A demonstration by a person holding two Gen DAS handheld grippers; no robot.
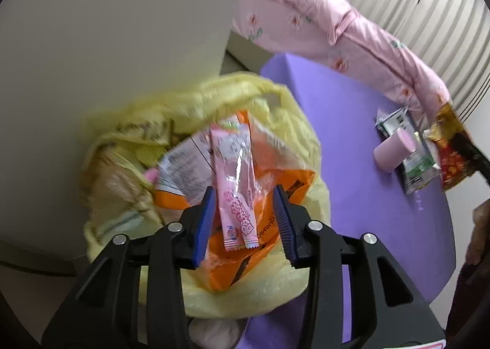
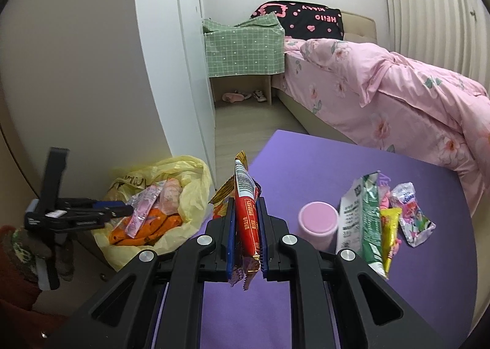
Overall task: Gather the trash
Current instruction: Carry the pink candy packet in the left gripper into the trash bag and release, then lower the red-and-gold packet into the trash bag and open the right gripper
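Two claws are at work. The left claw (image 1: 243,220) stands open over the mouth of a yellow plastic bag (image 1: 294,140), its blue pads clear of the pink snack wrapper (image 1: 235,183) that lies between them on top of an orange packet (image 1: 275,171) inside the bag. From the right wrist view the same claw (image 2: 122,211) reaches in from the left, over the bag (image 2: 190,195), which sits at the edge of the purple mat (image 2: 321,165) near a white wardrobe door (image 2: 171,73).

The right claw (image 2: 246,235) is clamped on a red snack wrapper (image 2: 248,220), which stands upright between the pads with a gold-coloured edge behind it.

To the right of it on the mat lie more pieces of trash: a pink cup (image 2: 317,225) on its side, a green-and-white packet (image 2: 361,220) just beside it, a yellow sachet (image 2: 389,232) and a small pink-and-white pouch (image 2: 412,214).

Beyond the mat stands a bed with a pink floral quilt (image 2: 382,94), a black pillow (image 2: 306,18) at its head, and a green checked cloth (image 2: 242,48) over a small stand.
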